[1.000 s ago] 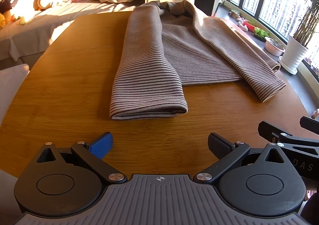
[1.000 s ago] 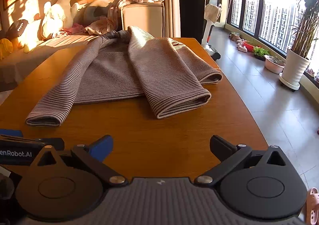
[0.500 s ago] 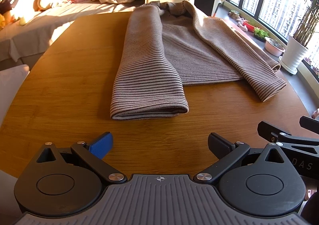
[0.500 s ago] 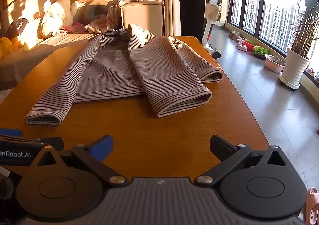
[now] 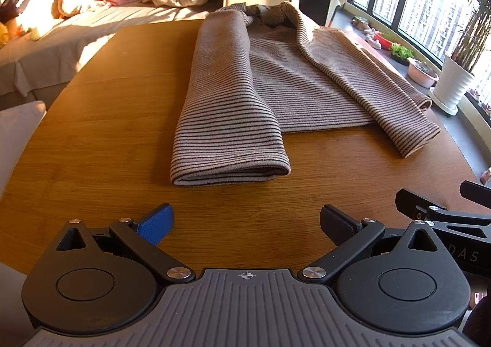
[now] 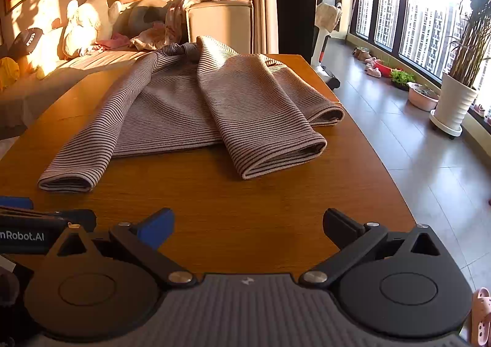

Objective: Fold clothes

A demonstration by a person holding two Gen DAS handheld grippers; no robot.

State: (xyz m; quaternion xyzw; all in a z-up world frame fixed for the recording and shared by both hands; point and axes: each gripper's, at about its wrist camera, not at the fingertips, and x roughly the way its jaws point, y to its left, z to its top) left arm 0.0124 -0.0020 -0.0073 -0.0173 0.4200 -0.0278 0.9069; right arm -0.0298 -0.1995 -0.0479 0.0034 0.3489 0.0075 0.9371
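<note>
A brown striped sweater point(image 5: 294, 83) lies flat on the wooden table point(image 5: 92, 138), both sleeves folded in over the body and pointing toward me. It also shows in the right wrist view point(image 6: 190, 107). My left gripper point(image 5: 245, 224) is open and empty, hovering over the table's near edge, short of the left sleeve cuff point(image 5: 230, 169). My right gripper point(image 6: 248, 225) is open and empty, short of the right sleeve cuff point(image 6: 282, 156). Each gripper shows at the edge of the other's view.
A sofa point(image 6: 92, 52) with a plush toy and loose clothes stands behind the table. A cream cabinet point(image 6: 221, 24) is at the back. To the right are floor, a potted plant point(image 6: 457, 101) and windows. The table's right edge point(image 6: 383, 169) drops to the floor.
Both grippers have stayed open and nearly still; the sweater has not moved.
</note>
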